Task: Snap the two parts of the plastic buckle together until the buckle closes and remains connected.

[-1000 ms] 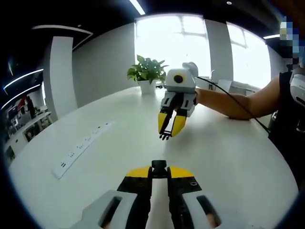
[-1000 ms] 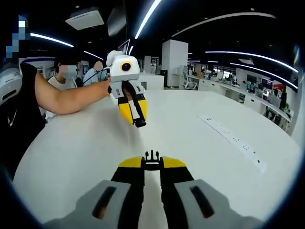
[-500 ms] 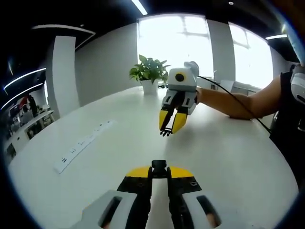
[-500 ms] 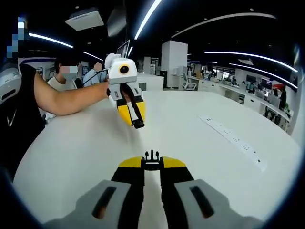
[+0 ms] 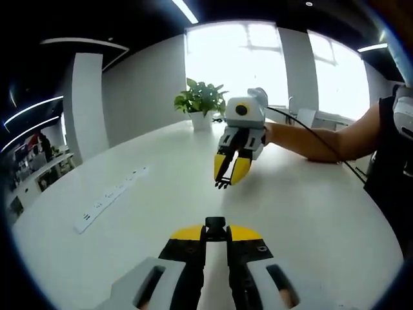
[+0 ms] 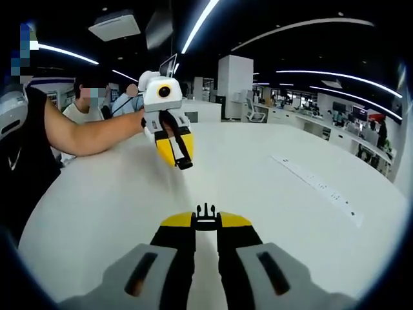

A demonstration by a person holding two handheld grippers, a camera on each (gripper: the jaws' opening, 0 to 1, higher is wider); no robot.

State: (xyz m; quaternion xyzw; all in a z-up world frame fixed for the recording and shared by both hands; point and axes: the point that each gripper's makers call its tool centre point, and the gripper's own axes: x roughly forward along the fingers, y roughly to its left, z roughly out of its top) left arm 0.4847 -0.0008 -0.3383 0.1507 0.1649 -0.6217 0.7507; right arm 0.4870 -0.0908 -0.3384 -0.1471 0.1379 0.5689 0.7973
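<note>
The white counter [image 5: 310,213] spread wide beneath both of my tongs, and I take it as the landmark. Far across it stood a potted plant [image 5: 201,99] by the bright windows, and to one side lay a long white power strip [image 5: 110,197], flat and well clear of my work. The same power strip [image 6: 317,188] showed in the right gripper view.

My left tongs [image 5: 215,227] were held above the counter, clamped together on a dark buckle piece [image 5: 215,225] with a squarish end, which I judged to be the socket half. My right tongs [image 6: 205,215] were likewise shut on the pronged buckle piece [image 6: 205,210], its small teeth poking out past the tips.

Each pair of tongs appeared in the other's view: the right tongs [image 5: 229,173] hung above the counter, angled downward with the pronged piece [image 5: 223,183] at their tip, and the left tongs [image 6: 177,154] hung the same way with the socket piece [image 6: 184,164] at theirs. I judged I was holding the halves up off the counter and facing each other so that prongs and socket could be lined up; they were well apart, so nothing was joined yet.

Both pieces were mostly buried between the tips, so their full shape was hard to make out, and any strap was too small to tell. My forearm [image 5: 329,139] was cut off at the edge.
</note>
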